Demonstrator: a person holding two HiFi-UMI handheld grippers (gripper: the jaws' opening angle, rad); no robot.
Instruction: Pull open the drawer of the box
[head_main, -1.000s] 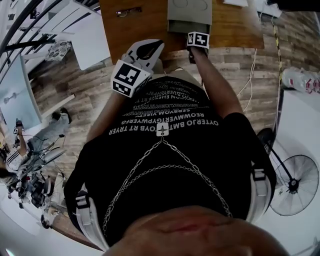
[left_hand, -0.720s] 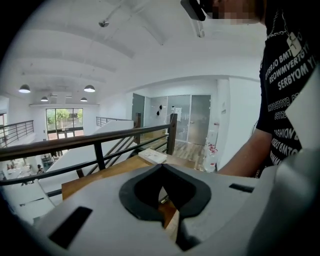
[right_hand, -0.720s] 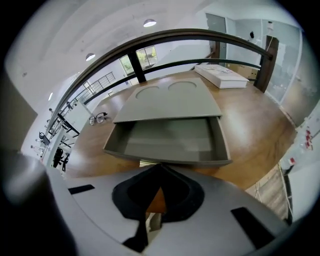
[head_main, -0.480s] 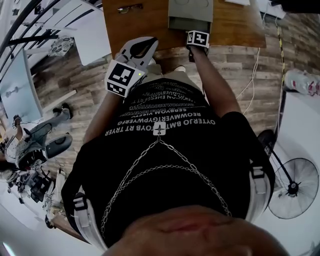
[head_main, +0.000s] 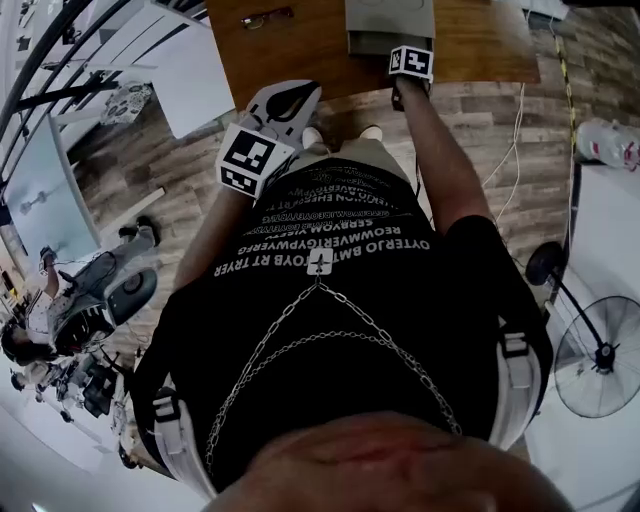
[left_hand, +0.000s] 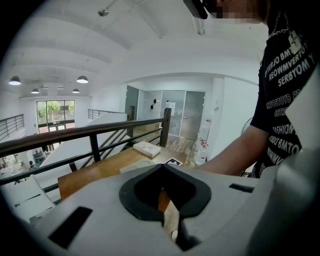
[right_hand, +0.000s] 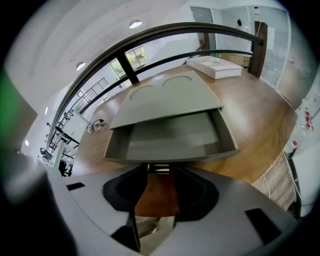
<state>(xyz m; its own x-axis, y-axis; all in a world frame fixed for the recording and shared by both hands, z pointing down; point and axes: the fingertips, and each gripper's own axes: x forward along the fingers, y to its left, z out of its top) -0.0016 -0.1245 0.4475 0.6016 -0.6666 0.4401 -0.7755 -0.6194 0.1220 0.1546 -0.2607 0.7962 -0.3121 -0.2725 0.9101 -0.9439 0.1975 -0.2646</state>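
Observation:
A grey box (right_hand: 172, 97) with two round recesses in its top stands on the wooden table (right_hand: 260, 120). Its drawer (right_hand: 170, 142) is pulled out and is empty. My right gripper (right_hand: 158, 172) points down at the drawer's front. Its jaws have just been opening and stand open, with the small handle (right_hand: 159, 168) at their tips and the pads off it. In the head view its marker cube (head_main: 411, 62) sits just below the drawer (head_main: 385, 42). My left gripper (head_main: 303, 92) hangs at the table's near edge, left of the box, shut on nothing (left_hand: 163, 165).
A pair of glasses (head_main: 267, 17) lies on the table left of the box. A white flat package (right_hand: 215, 66) rests behind the box near a dark railing (right_hand: 165, 32). A fan (head_main: 600, 355) and cables (head_main: 505, 130) are on the floor at the right.
The left gripper has drifted a little to the left along the table's edge. The right gripper stays at the drawer's front, and the drawer is out in all three frames.

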